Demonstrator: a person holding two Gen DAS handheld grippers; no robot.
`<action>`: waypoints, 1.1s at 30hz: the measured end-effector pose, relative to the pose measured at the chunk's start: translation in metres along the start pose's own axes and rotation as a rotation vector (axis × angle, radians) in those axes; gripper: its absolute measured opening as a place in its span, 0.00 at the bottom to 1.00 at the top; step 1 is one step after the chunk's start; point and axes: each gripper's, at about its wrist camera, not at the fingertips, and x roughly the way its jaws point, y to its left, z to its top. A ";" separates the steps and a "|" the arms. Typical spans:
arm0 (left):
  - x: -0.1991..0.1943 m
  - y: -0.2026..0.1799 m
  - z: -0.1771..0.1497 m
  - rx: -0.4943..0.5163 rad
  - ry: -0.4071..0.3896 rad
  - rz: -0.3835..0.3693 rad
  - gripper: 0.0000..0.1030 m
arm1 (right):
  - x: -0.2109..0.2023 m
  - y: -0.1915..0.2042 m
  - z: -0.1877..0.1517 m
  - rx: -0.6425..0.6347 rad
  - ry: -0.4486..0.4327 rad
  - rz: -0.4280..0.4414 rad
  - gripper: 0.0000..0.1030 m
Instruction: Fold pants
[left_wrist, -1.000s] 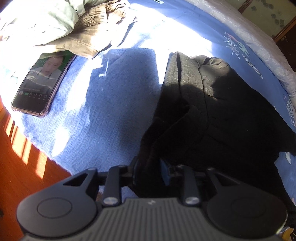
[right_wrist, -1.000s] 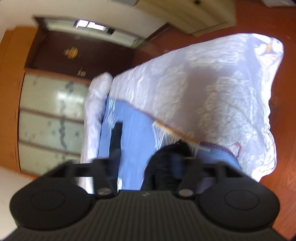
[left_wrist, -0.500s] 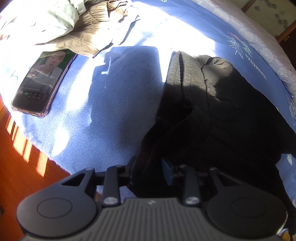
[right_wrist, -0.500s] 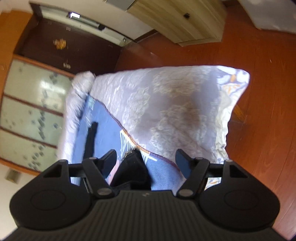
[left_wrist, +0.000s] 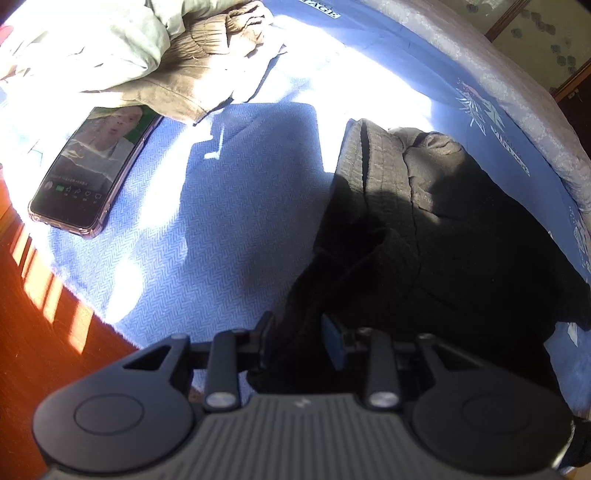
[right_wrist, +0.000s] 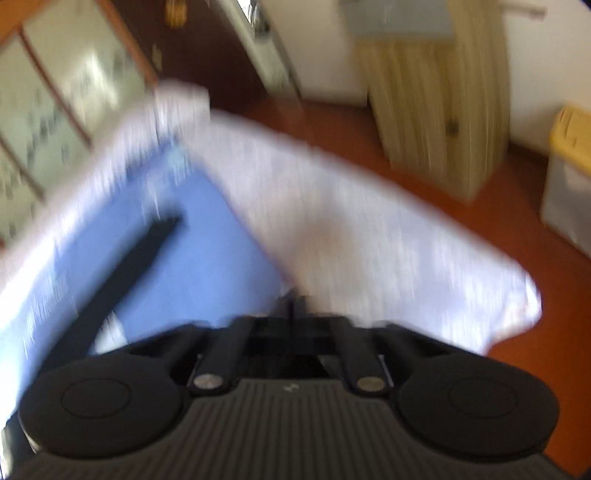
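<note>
Dark pants (left_wrist: 443, 240) lie rumpled on a blue blanket (left_wrist: 221, 221) on the bed, waistband towards the far side. My left gripper (left_wrist: 299, 336) is shut on a near fold of them, with black cloth bunched between its pads. The right wrist view is smeared by motion. In it my right gripper (right_wrist: 295, 302) has its fingers pressed together, and dark cloth (right_wrist: 284, 354) fills the gap just behind them. A long dark strip (right_wrist: 129, 266) crosses the blue blanket (right_wrist: 192, 266) to the left.
A phone (left_wrist: 92, 173) with its screen lit lies on the blanket's left part, beside a heap of beige and pale green clothes (left_wrist: 147, 55). Wooden floor (left_wrist: 37, 332) shows past the bed edge. A white quilt (right_wrist: 351, 229), a wooden cabinet (right_wrist: 443, 110) and a yellow-lidded bin (right_wrist: 569, 166) are beyond.
My right gripper's jaws went from wide apart around dark cloth to closed, and that hand rose and rolled, blurring its view. The left gripper and the pants it holds stayed put.
</note>
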 end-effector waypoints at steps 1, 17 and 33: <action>0.000 0.000 0.001 -0.008 -0.002 -0.002 0.27 | 0.003 0.000 0.007 0.019 -0.046 -0.024 0.08; 0.007 -0.001 0.002 0.002 0.020 0.010 0.28 | 0.007 -0.024 -0.048 -0.024 0.259 0.191 0.09; 0.014 -0.011 -0.002 -0.014 0.008 0.019 0.30 | 0.072 -0.015 -0.021 0.272 0.045 0.041 0.52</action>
